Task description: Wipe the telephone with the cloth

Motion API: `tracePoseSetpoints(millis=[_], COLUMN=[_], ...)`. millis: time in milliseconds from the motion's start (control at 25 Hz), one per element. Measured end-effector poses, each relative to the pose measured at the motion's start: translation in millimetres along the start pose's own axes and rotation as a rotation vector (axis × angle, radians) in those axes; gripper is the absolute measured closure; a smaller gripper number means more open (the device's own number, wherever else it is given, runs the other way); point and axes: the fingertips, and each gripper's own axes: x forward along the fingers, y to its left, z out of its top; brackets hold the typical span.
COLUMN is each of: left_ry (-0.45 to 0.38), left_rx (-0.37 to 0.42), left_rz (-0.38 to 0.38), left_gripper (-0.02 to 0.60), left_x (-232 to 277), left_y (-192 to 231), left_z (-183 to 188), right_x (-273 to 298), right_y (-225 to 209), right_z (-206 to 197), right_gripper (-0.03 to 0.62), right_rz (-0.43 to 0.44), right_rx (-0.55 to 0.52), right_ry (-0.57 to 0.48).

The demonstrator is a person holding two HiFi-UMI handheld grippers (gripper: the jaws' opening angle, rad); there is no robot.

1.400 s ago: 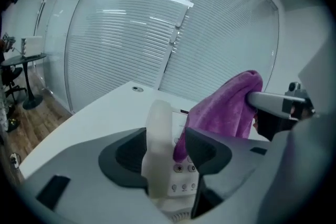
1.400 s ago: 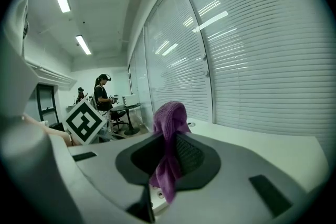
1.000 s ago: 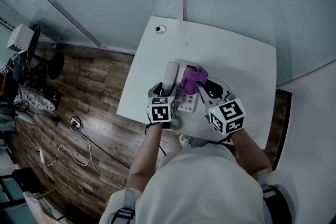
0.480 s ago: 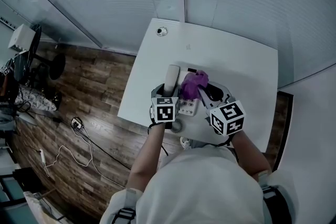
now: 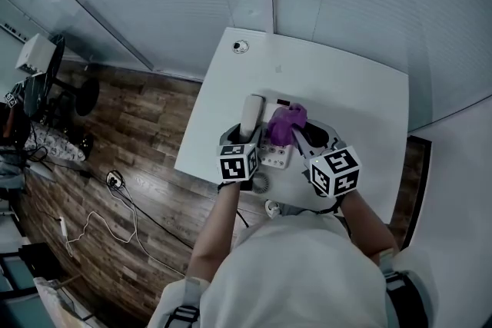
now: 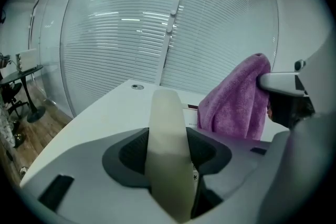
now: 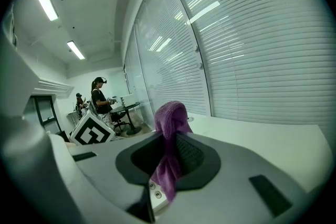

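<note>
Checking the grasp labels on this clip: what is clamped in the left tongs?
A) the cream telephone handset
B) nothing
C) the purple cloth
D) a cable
A: the left gripper view shows the left tongs closed on the cream handset, while the purple cloth sits in the right tongs.

Cloth (image 5: 286, 121) purple; telephone handset (image 5: 251, 111) cream; table (image 5: 346, 92) white; floor (image 5: 146, 130) brown wood-grain.

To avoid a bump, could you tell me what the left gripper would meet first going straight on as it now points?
Probably the bare table: the left gripper holds the handset aimed forward and down, and nothing lies beyond its tip. The cloth hangs off to one side. Depth is unclear.
</note>
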Motion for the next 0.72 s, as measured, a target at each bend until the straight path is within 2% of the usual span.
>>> tracePoseSetpoints(millis=[200, 400, 720], left_ry=[-0.039, -0.082, -0.147], left_rx=[-0.062, -0.128, -0.241], left_rz=[-0.022, -0.084, -0.135], left_gripper=[0.36, 0.36, 0.36], left_x=[-17, -39, -74], left_y=[0, -4, -8], left_z=[5, 4, 1], right_x=[1, -1, -3], right_y=[5, 13, 28], right_z=[3, 4, 12], right_gripper=[0.528, 0.528, 0.528], right_rz=[0.004, 0.012, 0.036], right_rx=[-0.011, -0.024, -0.06], right_ry=[-0.004, -0.013, -0.04])
